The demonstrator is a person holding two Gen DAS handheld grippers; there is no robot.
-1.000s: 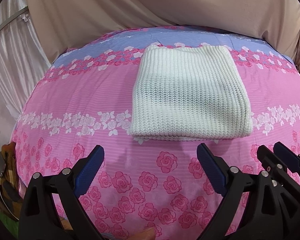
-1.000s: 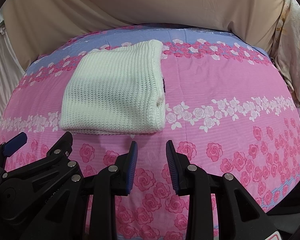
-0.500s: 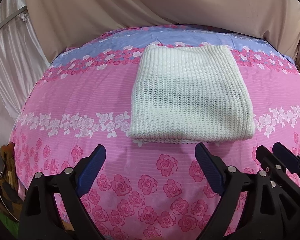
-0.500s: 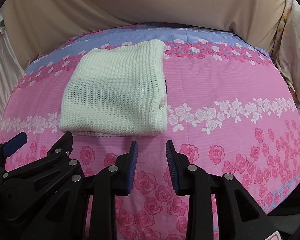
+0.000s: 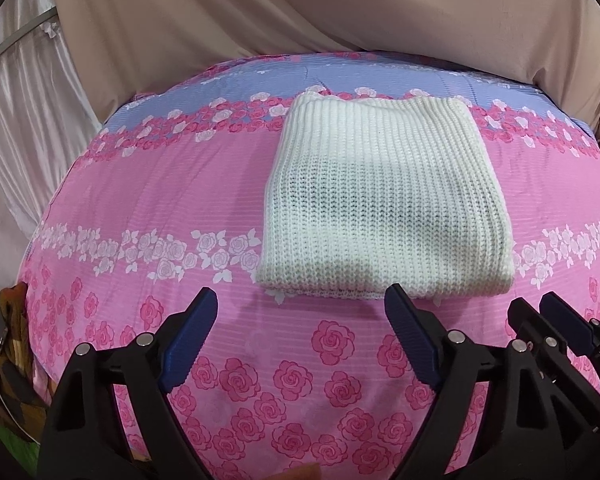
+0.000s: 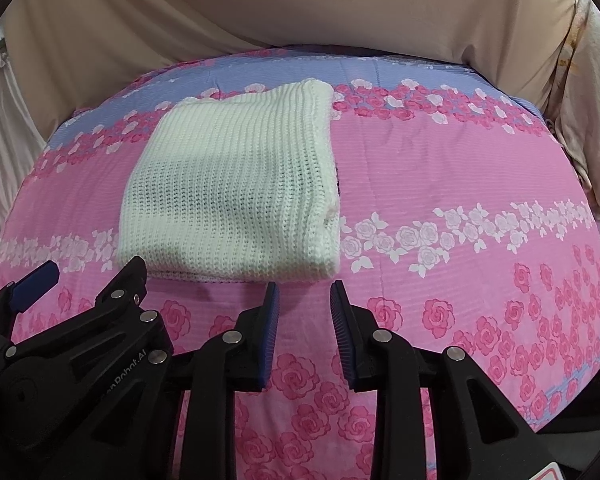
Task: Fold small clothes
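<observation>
Since 1 second ago both grippers have crept a little closer to the folded garment, whose near edge now sits lower in each view, while the garment itself has not shifted on the cloth. The left gripper (image 5: 300, 320) hangs just short of that near edge with its 2 blue pads spread wide and nothing between them; the right gripper (image 6: 304, 312) hovers just beside it, its pads nearer together but with a clear gap, also holding nothing. The white knit sweater (image 5: 380, 200) lies flat on the pink floral sheet (image 5: 160, 184), toward the far half of the bed, folded into a rough rectangle of several layers. Its ribs run from the near edge to the far edge, and that near-to-far line looks to be its slightly longer axis; the thick rounded fold runs along its right side, and looser layered edges show at the near side. It looks soft, light and stretchy, likely to sag and slide apart if lifted by 1 layer alone. The open knit could also snag on a pad. A sound hold would probably be the 2 near corners, pinching all layers together, or the thick right fold. Whether another fold is needed cannot be told from here.
</observation>
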